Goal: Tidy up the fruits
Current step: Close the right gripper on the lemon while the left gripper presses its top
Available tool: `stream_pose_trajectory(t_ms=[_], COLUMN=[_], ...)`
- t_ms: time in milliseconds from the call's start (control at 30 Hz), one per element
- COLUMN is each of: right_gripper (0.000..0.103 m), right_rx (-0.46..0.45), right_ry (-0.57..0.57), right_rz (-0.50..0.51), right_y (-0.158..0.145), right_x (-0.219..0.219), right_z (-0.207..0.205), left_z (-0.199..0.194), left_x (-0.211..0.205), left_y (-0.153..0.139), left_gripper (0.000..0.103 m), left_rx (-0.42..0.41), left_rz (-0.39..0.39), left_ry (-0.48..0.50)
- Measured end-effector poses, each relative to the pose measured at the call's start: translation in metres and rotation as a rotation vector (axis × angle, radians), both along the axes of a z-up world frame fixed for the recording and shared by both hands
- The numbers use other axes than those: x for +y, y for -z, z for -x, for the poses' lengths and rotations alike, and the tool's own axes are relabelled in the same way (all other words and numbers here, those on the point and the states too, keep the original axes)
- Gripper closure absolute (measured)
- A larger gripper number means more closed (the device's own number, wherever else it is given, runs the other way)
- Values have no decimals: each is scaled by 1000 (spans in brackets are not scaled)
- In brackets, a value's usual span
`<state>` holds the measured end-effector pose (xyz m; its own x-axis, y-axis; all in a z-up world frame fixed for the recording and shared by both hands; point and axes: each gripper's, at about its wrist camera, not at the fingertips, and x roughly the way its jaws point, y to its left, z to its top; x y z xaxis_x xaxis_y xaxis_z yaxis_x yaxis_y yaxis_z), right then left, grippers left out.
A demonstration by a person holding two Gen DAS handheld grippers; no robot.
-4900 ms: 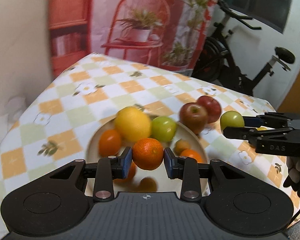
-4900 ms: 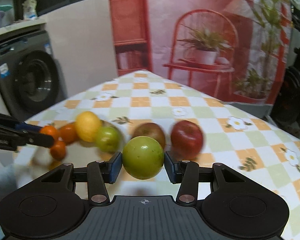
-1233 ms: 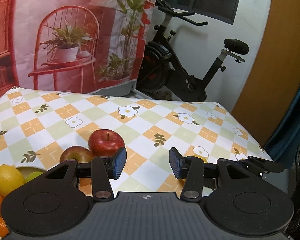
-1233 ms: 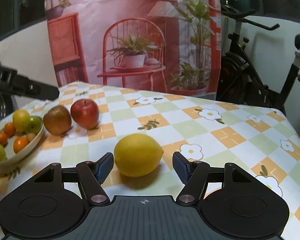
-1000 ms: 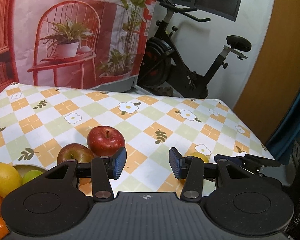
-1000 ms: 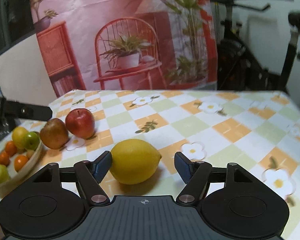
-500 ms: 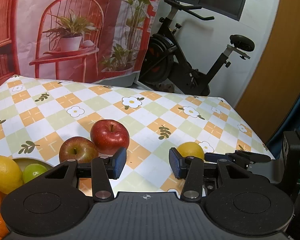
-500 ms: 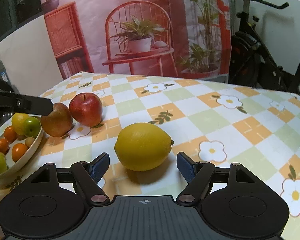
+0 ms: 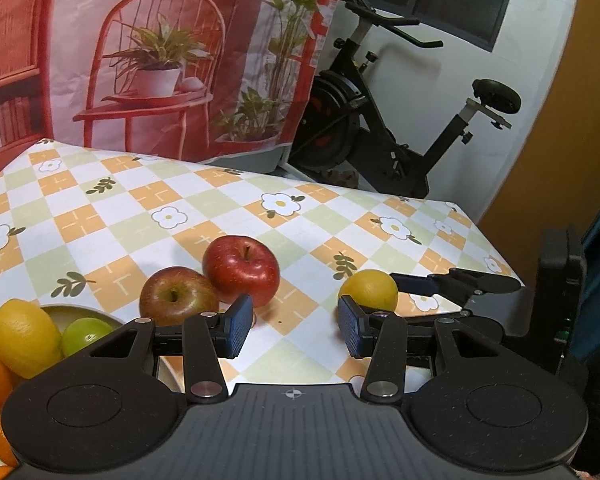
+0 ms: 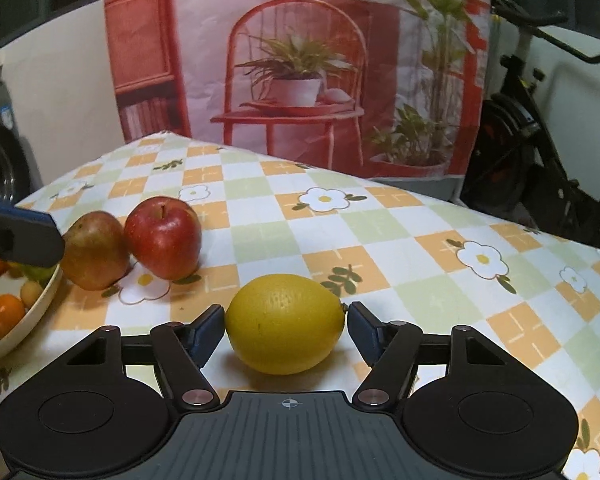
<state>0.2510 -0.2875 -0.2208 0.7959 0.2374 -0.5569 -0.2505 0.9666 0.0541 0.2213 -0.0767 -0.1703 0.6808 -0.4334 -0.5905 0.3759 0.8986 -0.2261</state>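
Right tongs (image 10: 285, 330) closing round lemon (image 10: 284, 322) — apples (image 10: 162, 236), bowl (image 10: 40, 304) leftward

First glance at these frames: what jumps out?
A big yellow lemon sits on the checked tablecloth between the fingers of the right gripper, which have just been closing around it. Two red apples stand side by side to its left, beside a bowl of small fruit.
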Motion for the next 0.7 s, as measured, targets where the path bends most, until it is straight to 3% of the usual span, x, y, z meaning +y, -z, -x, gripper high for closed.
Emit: stream_pose_trajectory(t_ms=[400, 700], right_gripper=[43, 42], right_rx=[35, 2], right_ry=[-31, -172], right_rz=[-91, -26], right_y=[1, 0], right_x=[12, 58], right_z=[58, 87], left_z=[6, 14], left_x=[21, 31], left_y=[3, 6], left_gripper=[54, 54], left_rx=[21, 37], left_rz=[11, 26], left_ry=[-34, -30])
